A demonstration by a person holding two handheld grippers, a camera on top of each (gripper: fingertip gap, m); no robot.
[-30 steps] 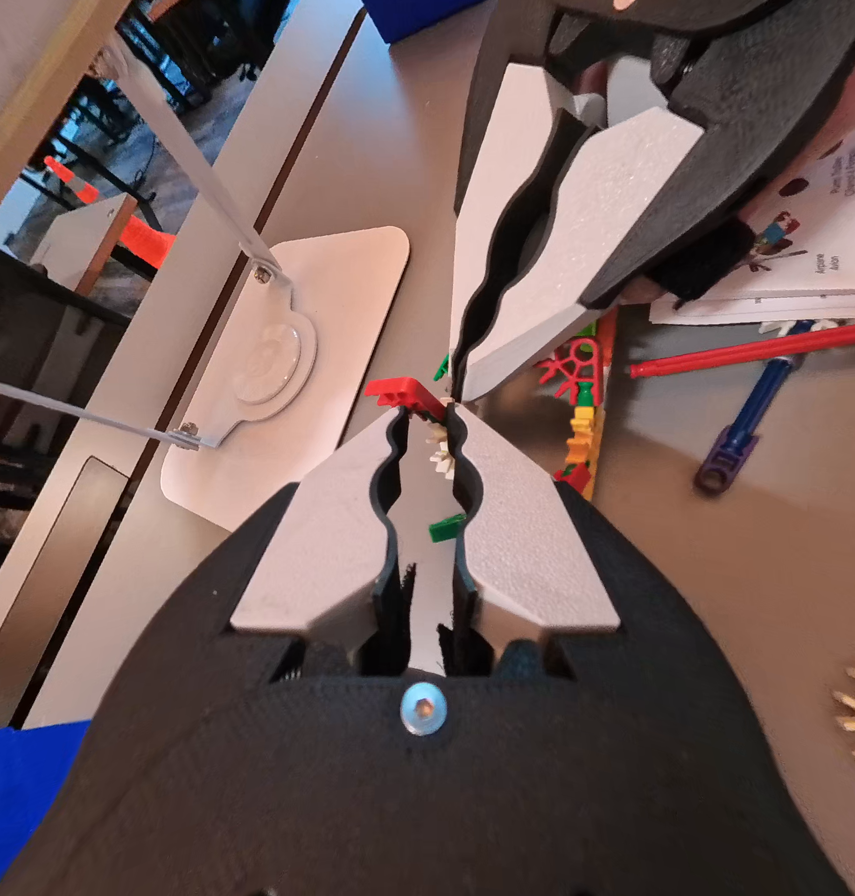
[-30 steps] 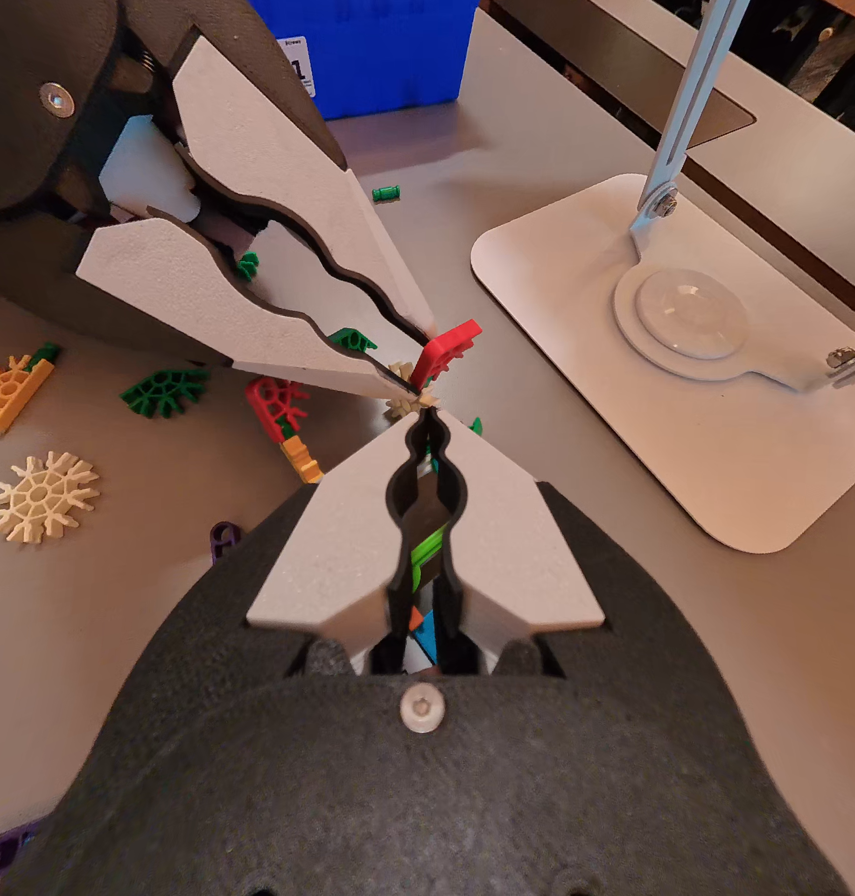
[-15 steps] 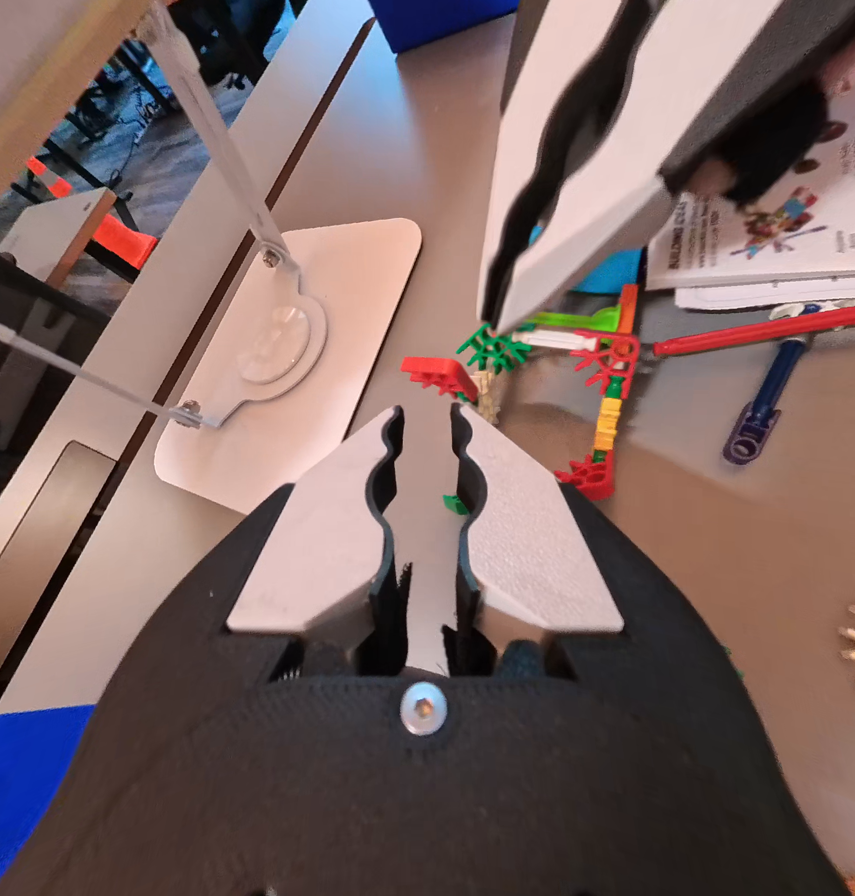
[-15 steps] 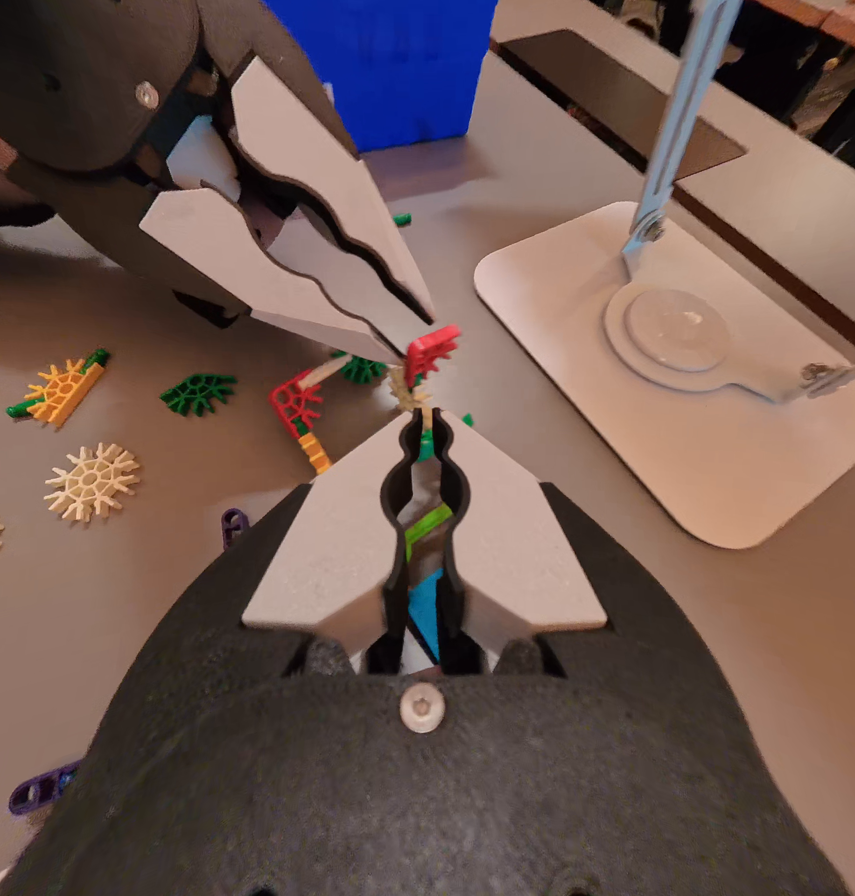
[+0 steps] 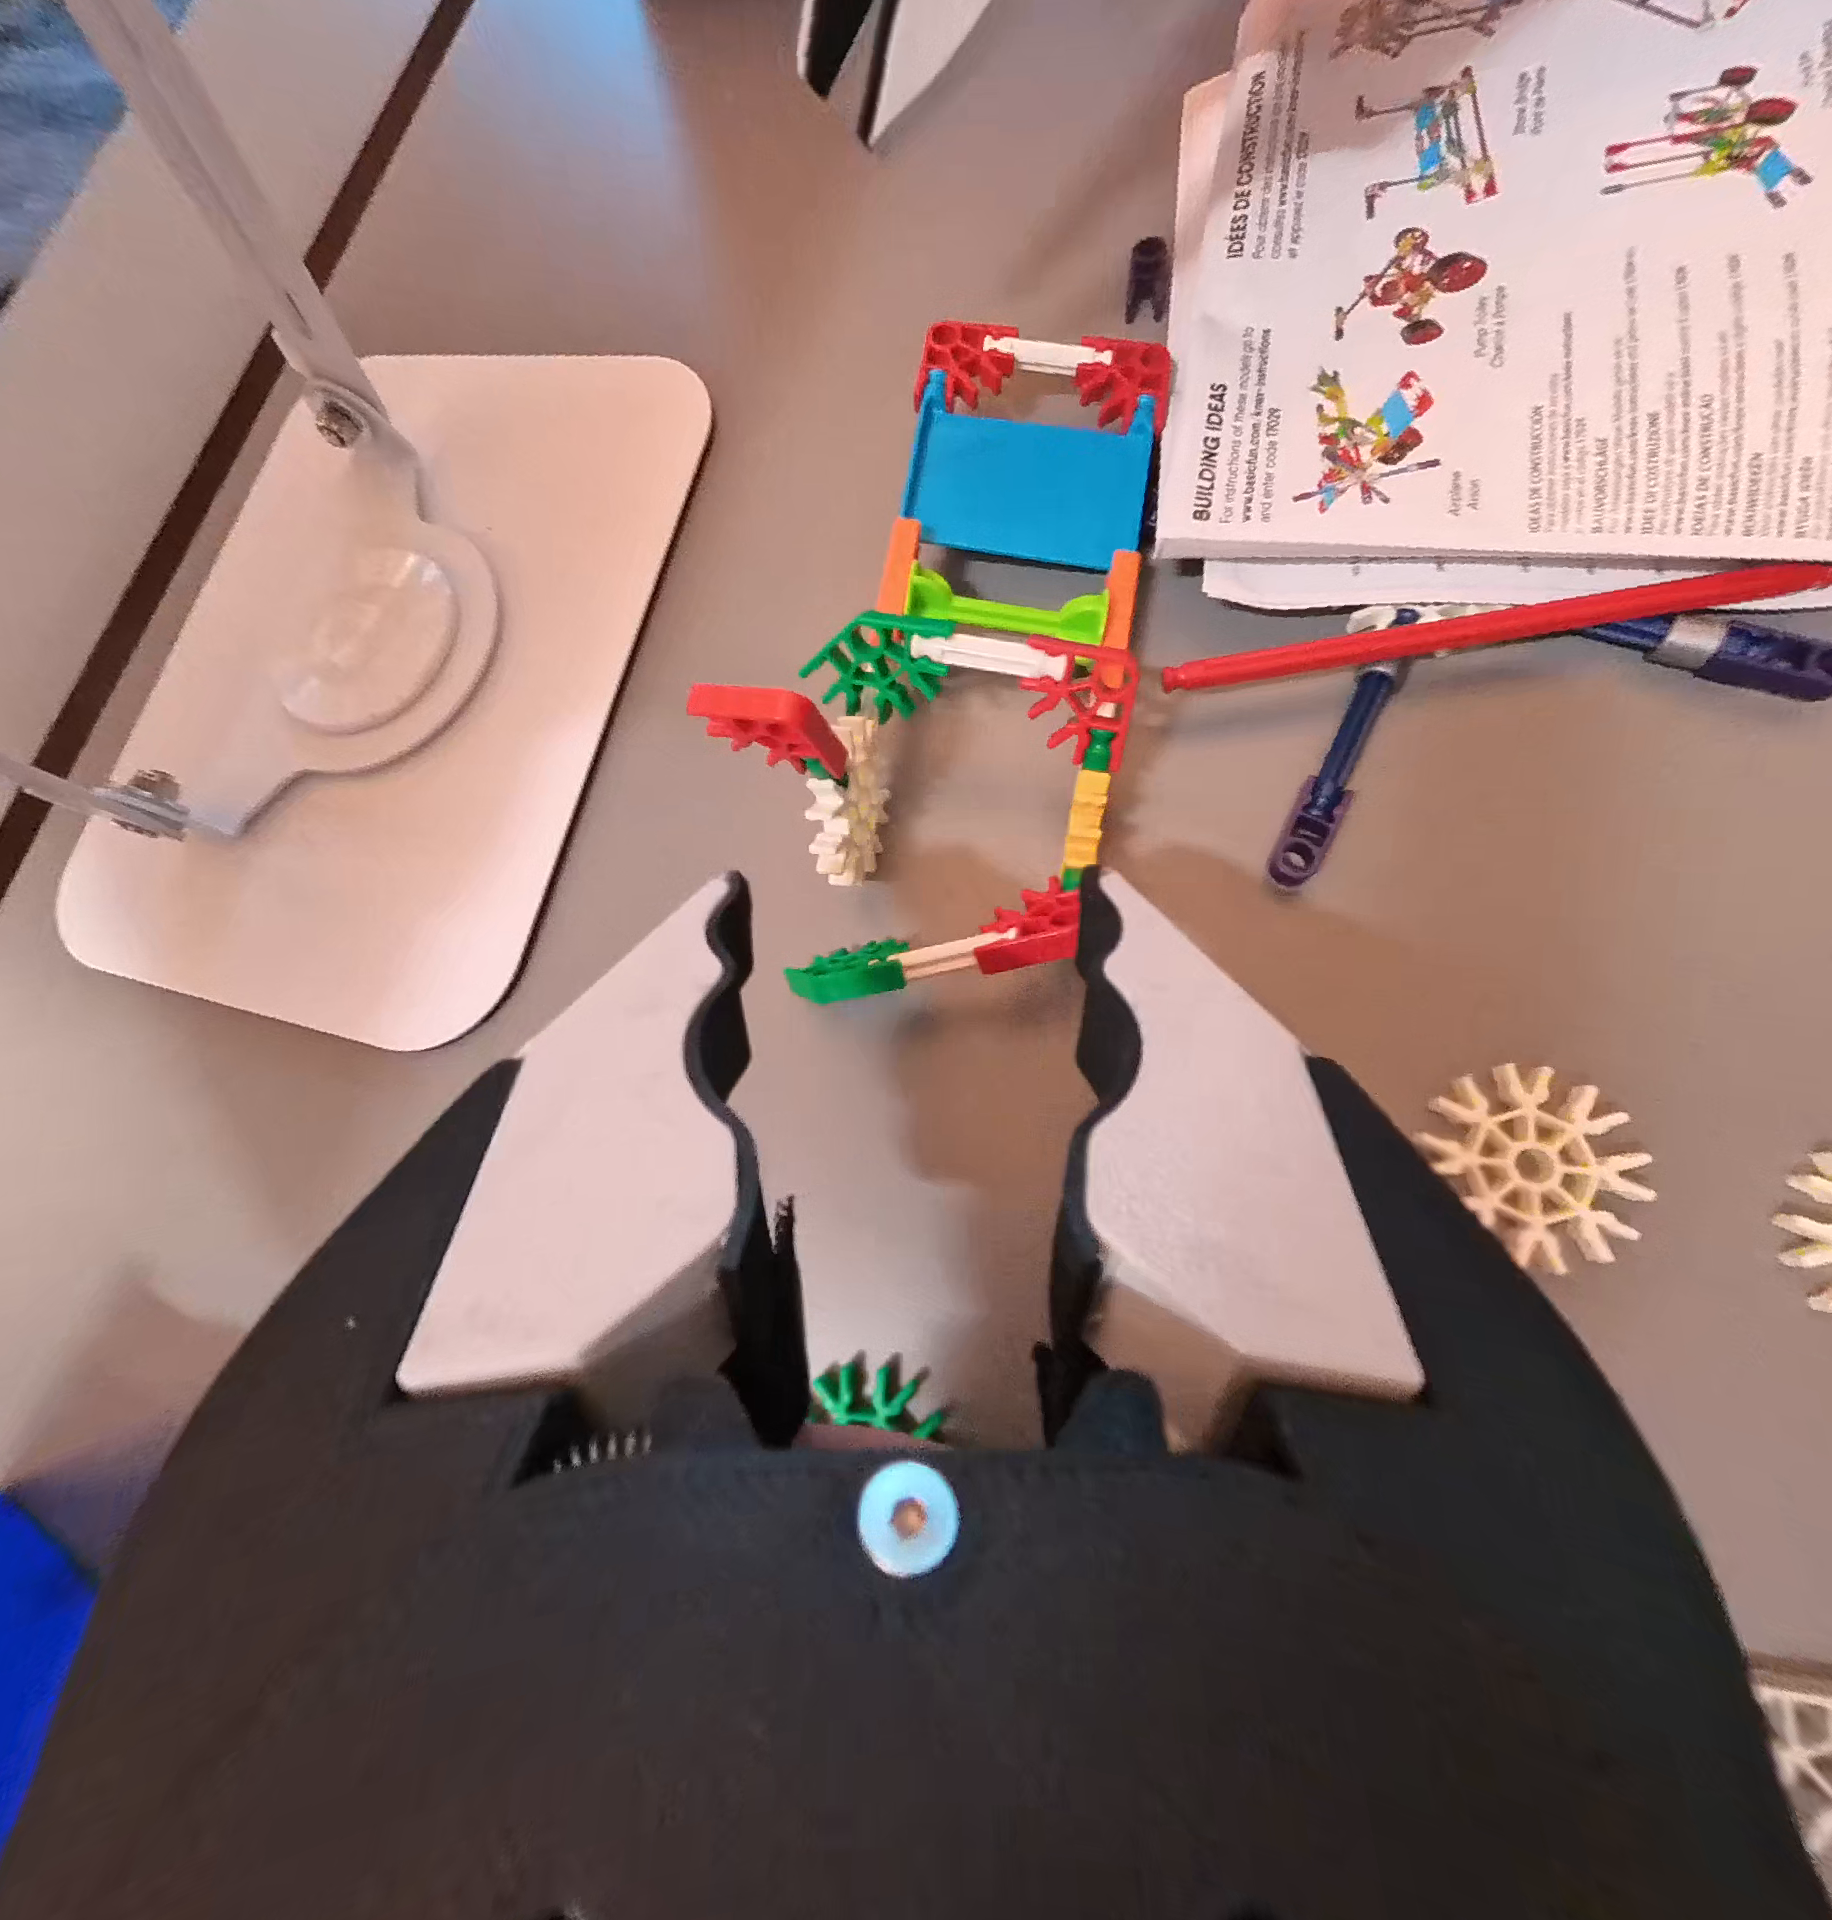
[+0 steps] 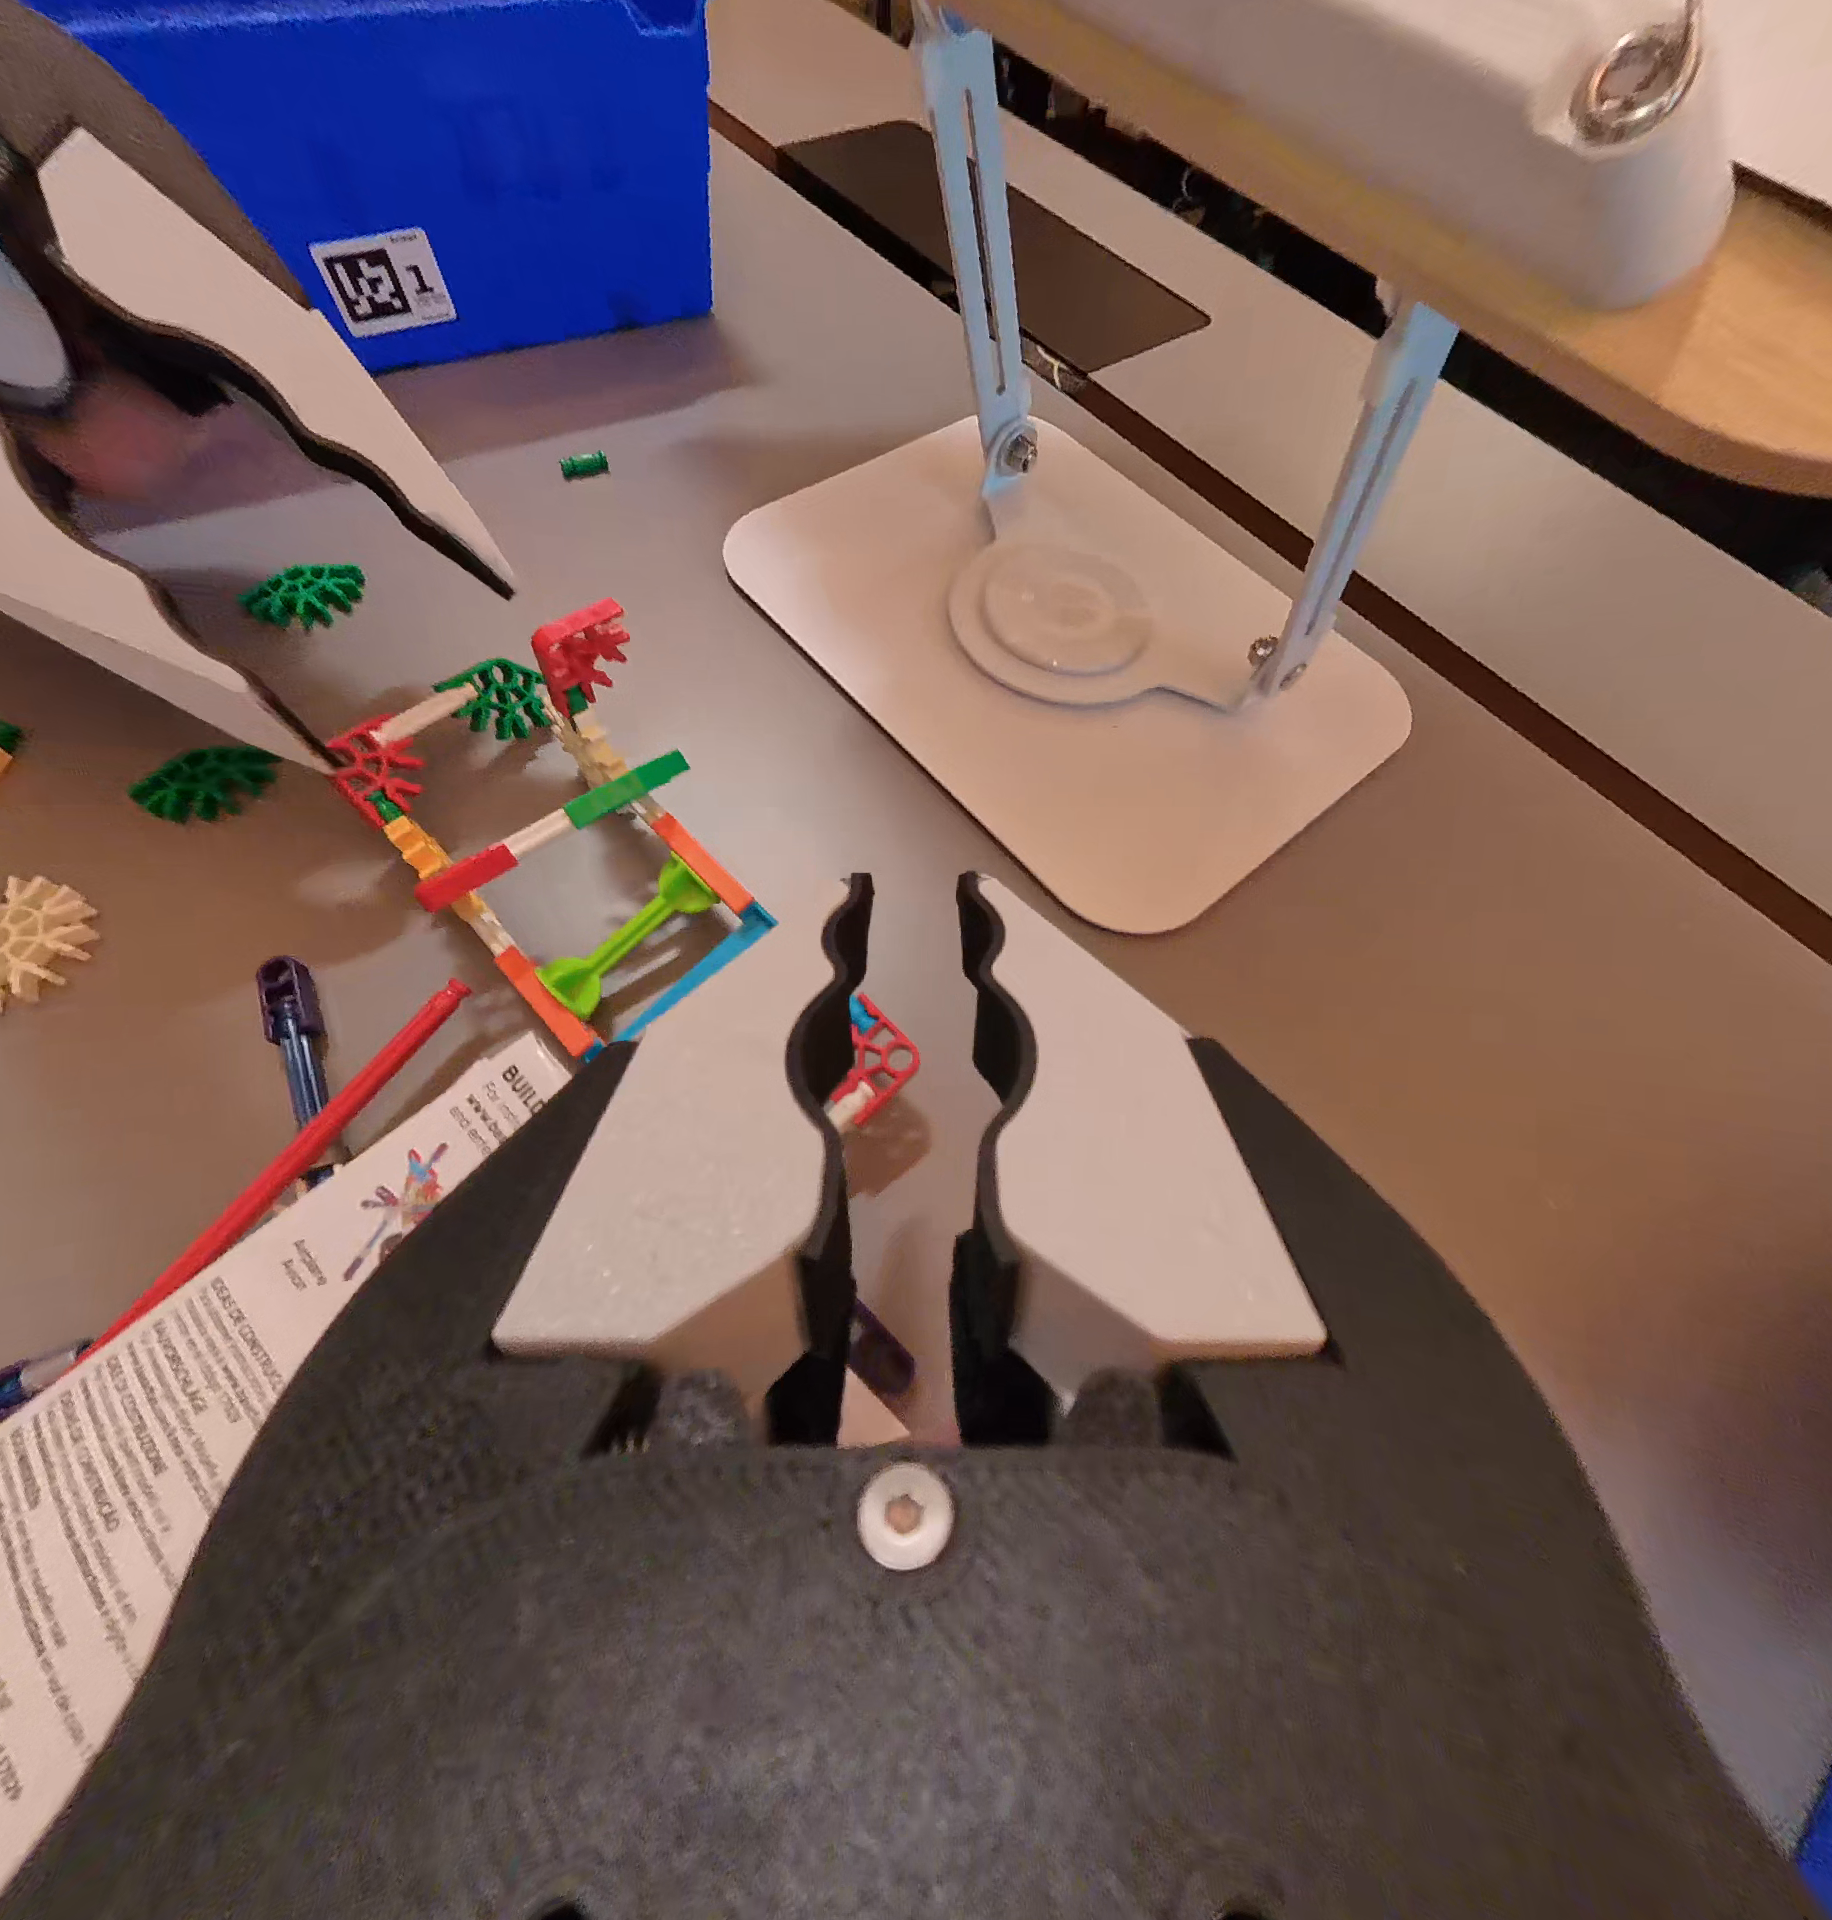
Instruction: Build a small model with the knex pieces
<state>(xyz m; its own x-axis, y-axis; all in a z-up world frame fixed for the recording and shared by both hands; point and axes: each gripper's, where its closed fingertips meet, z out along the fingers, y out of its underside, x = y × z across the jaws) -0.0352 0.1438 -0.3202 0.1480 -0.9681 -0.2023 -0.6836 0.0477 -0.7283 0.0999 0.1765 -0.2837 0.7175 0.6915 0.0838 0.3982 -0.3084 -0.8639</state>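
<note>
A toy model of coloured rods and connectors [image 5: 1026, 499] lies flat on the grey table, with a blue panel, a lime rod, red and green connectors, and a white snowflake connector [image 5: 850, 800] standing upright beside a red connector [image 5: 756, 717]. My left gripper [image 5: 912, 883] is open and empty, its right tip next to the model's near red corner. My right gripper [image 6: 914, 883] is open and empty, above the model's [image 6: 579, 831] blue end; a red connector [image 6: 876, 1060] shows between its fingers. The left gripper [image 6: 424, 675] hovers open over the model's far end.
A white stand base [image 5: 372, 675] sits left of the model, also in the right wrist view [image 6: 1068, 665]. An instruction booklet [image 5: 1514, 312], a red rod [image 5: 1494, 634], a blue rod [image 5: 1327, 769], loose white snowflake connectors [image 5: 1530, 1164] and green connectors [image 6: 200, 781] lie around. A blue bin [image 6: 424, 156] stands behind. The tips of one gripper are about 15 cm away from the tips of the other. From my left tips it is roughly 10 cm to the red rod [image 5: 1494, 634]; from my right, 15 cm. It turns up in the right wrist view [image 6: 224, 1214] as well.
Both grippers were shut at the model's red and white connectors. Both have opened and drawn back, and the model now lies on the table.
</note>
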